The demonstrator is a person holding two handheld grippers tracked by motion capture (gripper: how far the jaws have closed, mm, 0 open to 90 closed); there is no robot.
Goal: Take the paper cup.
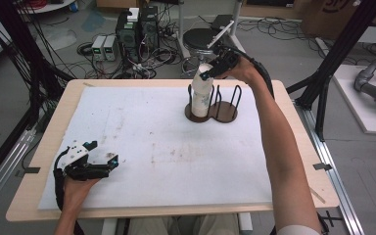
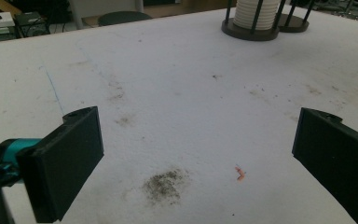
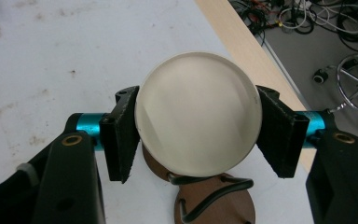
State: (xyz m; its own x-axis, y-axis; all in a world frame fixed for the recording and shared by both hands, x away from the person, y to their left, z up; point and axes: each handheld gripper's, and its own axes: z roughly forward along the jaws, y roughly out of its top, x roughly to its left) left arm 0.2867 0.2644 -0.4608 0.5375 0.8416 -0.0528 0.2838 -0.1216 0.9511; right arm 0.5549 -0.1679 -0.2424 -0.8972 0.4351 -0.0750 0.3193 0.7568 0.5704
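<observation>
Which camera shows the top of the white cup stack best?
The right gripper view: it looks straight down on the round top of the white cup stack, clamped in the right hand-held gripper. The high view shows its side; the left gripper view shows its bottom, far off.

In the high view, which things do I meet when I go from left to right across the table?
left gripper → stack of white discs → right gripper → empty wire holder on the brown base
</observation>
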